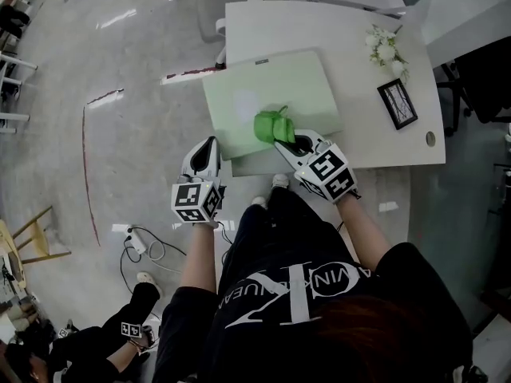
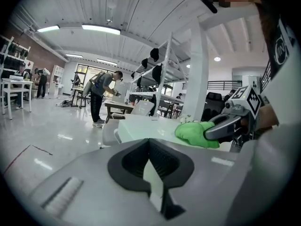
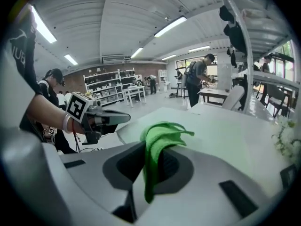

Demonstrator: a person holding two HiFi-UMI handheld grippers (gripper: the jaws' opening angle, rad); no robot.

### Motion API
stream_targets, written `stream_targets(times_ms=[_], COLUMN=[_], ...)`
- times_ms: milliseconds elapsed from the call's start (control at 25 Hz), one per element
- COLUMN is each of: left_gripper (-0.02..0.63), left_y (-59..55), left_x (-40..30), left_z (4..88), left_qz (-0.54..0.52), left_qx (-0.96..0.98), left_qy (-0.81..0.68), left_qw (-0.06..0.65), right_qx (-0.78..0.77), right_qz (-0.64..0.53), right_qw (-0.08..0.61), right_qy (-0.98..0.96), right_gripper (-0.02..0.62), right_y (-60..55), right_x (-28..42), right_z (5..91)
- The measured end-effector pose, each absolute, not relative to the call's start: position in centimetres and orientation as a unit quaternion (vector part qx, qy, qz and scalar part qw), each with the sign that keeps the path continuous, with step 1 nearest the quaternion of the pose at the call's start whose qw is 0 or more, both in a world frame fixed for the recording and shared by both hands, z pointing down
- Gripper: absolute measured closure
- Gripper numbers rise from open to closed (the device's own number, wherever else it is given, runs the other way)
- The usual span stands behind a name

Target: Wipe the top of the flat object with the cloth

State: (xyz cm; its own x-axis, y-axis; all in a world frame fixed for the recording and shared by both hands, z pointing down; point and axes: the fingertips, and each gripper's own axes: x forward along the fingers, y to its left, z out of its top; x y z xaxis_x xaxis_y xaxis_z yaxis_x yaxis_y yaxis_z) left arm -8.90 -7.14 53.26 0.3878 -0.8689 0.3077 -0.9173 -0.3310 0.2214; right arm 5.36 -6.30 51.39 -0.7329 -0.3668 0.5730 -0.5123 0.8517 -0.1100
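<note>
The right gripper (image 1: pixel 284 140) clenched the cloth (image 1: pixel 270 126), bunched ahead of its jaws on the flat object (image 1: pixel 239 94); even downward pressure would likely wipe best. The left gripper (image 1: pixel 210 142) was closed, empty

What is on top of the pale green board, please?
Only the green cloth, pinched in the right claw, sits near its front edge. The board beneath the cloth is covered.
</note>
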Motion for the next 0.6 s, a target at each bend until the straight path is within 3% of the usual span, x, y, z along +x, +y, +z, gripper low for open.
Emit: stream_targets(times_ms=[600], left_gripper=[0.595], left_y=[-7.7], left_x=[-8.1], left_z=[53.9], left_qz=[0.075], left_qx=[0.817], left_qy=[-0.54], left_qw=[0.187], right_qx=[0.375], right_qz=[0.156], right_qw=[0.274], right_qy=[-0.872], right_gripper=[0.56], right_y=[-10.0], right_x=[16.6], right_z=[51.6])
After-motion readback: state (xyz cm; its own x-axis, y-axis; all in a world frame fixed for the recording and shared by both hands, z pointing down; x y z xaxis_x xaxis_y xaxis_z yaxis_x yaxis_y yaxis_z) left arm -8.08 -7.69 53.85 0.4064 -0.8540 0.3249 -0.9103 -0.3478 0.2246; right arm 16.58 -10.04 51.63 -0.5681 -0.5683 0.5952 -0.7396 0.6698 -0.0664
